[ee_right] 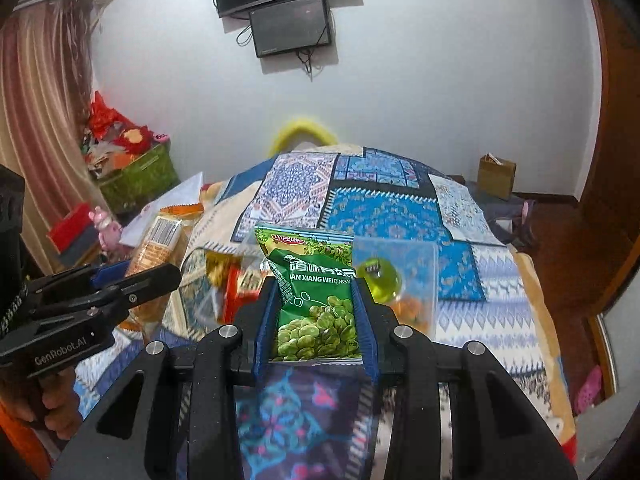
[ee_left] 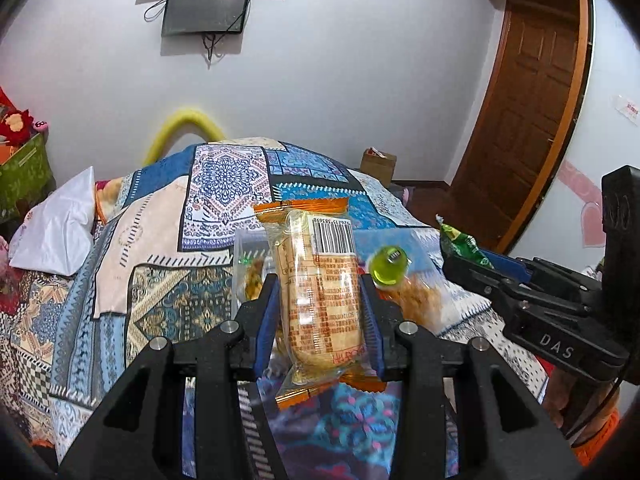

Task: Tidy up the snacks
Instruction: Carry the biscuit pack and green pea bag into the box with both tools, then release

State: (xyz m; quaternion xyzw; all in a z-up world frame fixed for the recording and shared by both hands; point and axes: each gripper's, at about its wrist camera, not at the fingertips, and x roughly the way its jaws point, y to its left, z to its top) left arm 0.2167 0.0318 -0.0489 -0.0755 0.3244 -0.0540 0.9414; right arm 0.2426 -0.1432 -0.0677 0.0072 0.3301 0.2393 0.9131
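- Orange-edged clear wrapper of the biscuit pack sits clamped between the left gripper pads, lifted above the patterned bedspread
- Right gripper is closed on the green pea packet, likewise aloft
- Judged step: both snacks in carry; next move calls for a sorted drop spot, clear of the green jelly cup

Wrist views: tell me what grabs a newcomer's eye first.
The left gripper pinches a clear, orange-edged cake packet at centre frame. The right gripper clamps a green pea bag. Behind both, a lime jelly cup lies in a clear box on the patterned blue bedspread.
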